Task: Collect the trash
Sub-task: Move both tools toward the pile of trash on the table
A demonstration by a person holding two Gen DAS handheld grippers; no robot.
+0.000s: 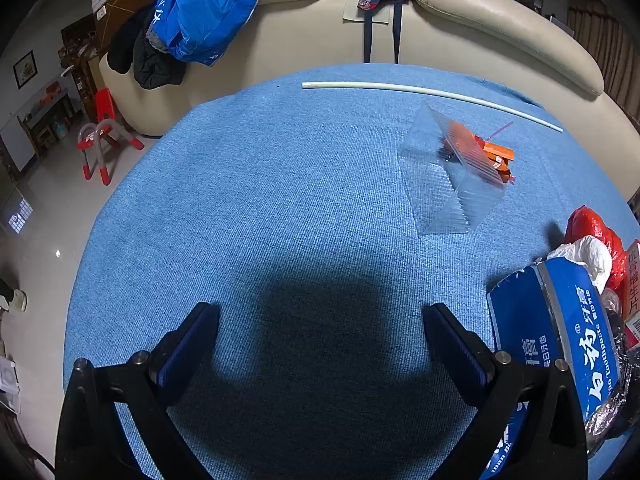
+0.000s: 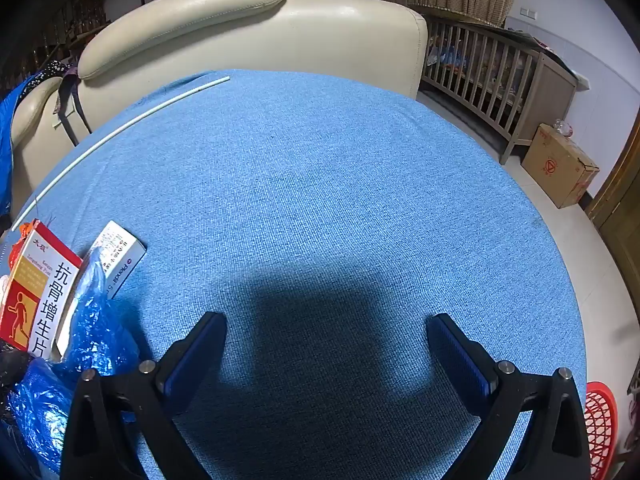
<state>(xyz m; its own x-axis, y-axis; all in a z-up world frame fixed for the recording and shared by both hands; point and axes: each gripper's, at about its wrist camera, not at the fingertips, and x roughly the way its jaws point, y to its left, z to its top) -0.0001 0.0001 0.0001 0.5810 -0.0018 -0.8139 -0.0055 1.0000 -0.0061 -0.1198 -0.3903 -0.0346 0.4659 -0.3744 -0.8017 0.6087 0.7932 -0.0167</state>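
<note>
I have both tools hanging wide open and empty over the blue-carpeted worktop (image 1: 280, 200), the left tool (image 1: 320, 344) and the right tool (image 2: 326, 354) each tilted down at bare cloth, so I judge this as the start of a pick, with nothing gathered by either yet. The trash lies in a heap between the two: a blue toothpaste carton (image 1: 560, 340) printed "Toothpaste" beside large white Chinese characters, a red and yellow medicine box (image 2: 36, 296) reading 抗骨增生片, a white medicine box (image 2: 120, 256) whose label begins "Plendil", crumpled blue plastic film (image 2: 92, 344), a red plastic bag (image 1: 596, 232) and a white plastic bag (image 1: 588, 256). Farther off sits a clear ribbed plastic tray (image 1: 448, 176) with an orange wrapper (image 1: 496, 156) behind it, and a long white thin tube (image 1: 432, 94) near the far edge. A red mesh basket (image 2: 600, 428) shows just off the worktop's near right edge, probably the bin. My next move, I think, is swinging the left tool right onto the carton.
</note>
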